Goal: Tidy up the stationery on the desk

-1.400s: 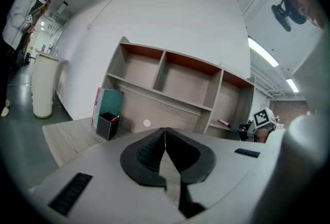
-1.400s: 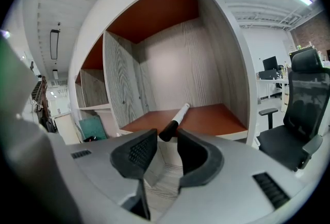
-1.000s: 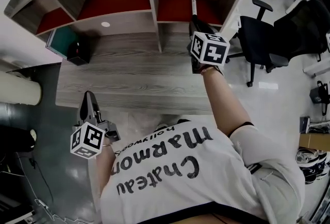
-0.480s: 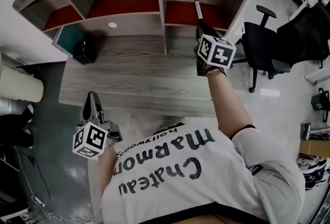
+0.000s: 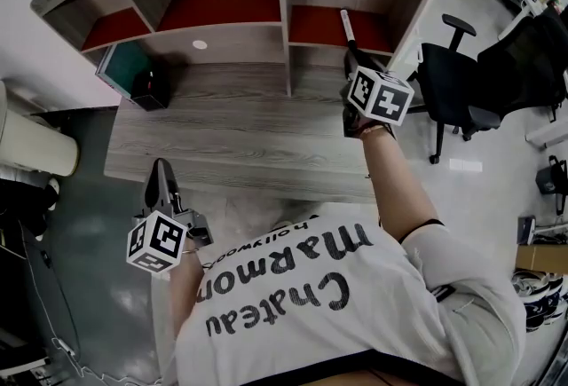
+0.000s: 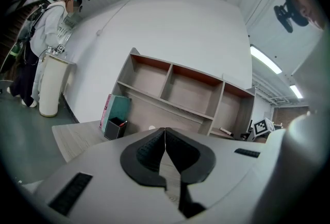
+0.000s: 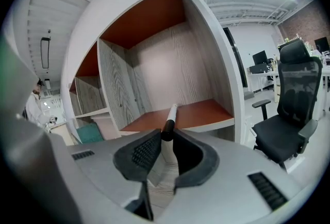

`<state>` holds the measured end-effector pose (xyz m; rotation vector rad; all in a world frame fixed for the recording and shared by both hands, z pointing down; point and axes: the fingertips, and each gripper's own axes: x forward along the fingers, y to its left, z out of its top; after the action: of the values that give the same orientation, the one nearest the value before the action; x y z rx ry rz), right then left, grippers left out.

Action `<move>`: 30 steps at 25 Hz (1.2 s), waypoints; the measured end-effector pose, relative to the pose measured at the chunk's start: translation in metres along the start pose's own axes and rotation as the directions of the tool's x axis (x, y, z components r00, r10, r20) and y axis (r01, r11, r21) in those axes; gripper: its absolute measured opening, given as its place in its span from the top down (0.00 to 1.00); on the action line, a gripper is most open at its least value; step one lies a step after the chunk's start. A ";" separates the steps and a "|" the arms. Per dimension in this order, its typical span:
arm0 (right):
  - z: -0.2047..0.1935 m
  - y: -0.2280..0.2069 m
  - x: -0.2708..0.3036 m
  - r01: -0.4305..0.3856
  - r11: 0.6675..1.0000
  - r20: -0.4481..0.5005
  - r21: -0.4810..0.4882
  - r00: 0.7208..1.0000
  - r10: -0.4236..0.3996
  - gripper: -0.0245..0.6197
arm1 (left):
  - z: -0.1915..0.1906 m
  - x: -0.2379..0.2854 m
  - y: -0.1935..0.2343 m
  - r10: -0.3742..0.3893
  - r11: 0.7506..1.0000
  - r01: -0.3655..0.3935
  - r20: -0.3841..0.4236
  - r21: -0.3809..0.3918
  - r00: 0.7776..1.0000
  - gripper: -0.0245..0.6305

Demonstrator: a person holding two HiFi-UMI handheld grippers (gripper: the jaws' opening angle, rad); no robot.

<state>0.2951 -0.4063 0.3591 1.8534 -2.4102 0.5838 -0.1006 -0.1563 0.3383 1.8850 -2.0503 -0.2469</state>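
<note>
Right gripper (image 7: 164, 141) clamps a pen (image 7: 168, 119) — pointing into the right shelf (image 5: 312, 26) bay; left gripper (image 6: 165, 138) pinched together, empty.

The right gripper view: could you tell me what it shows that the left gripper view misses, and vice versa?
Right gripper view only: the office chair, and the right tongs closed on the marker. Left gripper view only: the left tongs, shut and empty, and the black pen holder. Both: the shelf unit, the teal folder and the marker, tiny in the left one.
</note>
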 end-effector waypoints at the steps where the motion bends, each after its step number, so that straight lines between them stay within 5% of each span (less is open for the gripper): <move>1: -0.001 0.000 -0.003 -0.002 1.000 0.000 0.006 1.000 0.002 0.84 | 0.000 0.000 -0.001 -0.004 1.000 0.004 -0.001 0.000 1.000 0.94; 21: -0.037 0.024 -0.073 -0.192 0.979 -0.009 0.067 0.981 0.193 0.84 | -0.026 -0.004 -0.036 -0.074 0.997 0.073 -0.048 -0.015 0.996 0.94; 30: -0.069 0.027 -0.095 -0.286 0.957 -0.072 0.035 0.955 0.288 0.84 | -0.051 -0.029 -0.056 -0.041 0.999 0.040 -0.046 -0.022 0.998 0.94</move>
<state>0.2838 -0.2906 0.3909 1.4648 -2.6504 0.6892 -0.0287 -0.1279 0.3619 1.9036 -1.9738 -0.2318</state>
